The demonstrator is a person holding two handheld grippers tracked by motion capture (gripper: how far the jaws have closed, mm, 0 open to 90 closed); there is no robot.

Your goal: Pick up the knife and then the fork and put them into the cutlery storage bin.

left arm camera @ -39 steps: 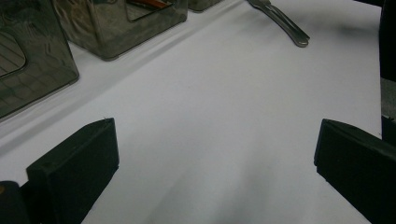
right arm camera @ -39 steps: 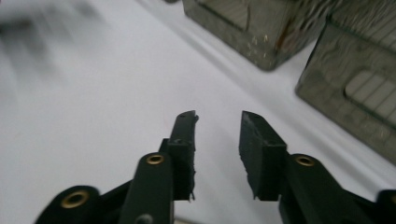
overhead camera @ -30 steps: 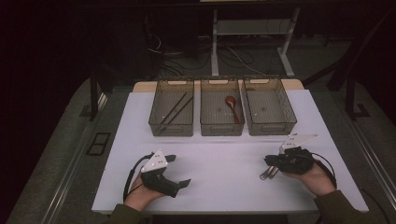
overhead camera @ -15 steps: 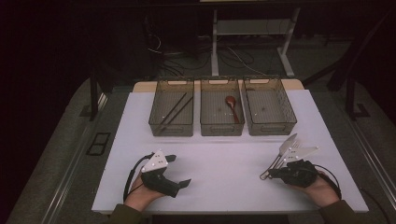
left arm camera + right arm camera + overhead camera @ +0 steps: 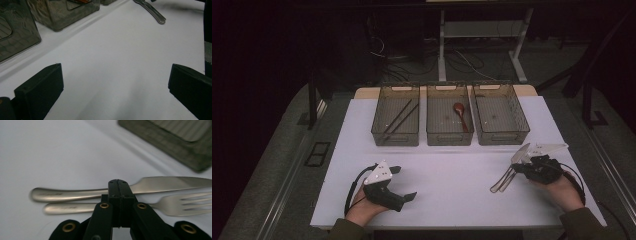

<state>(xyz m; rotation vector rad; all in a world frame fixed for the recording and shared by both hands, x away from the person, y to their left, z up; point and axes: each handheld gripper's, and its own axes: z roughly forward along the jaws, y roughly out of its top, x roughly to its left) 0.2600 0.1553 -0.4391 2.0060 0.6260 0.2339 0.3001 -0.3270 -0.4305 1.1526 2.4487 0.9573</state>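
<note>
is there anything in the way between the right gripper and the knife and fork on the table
Nothing visible. The right gripper, jaws shut together, sits directly above the knife and fork, which lie side by side on the white table. Whether the jaws touch them cannot be told.

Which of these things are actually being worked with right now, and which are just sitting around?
In use:
- right hand-held gripper, jaws closed
- knife
- fork

Sitting around:
- left hand-held gripper, open
- three bins
- chopsticks
- red spoon
</note>
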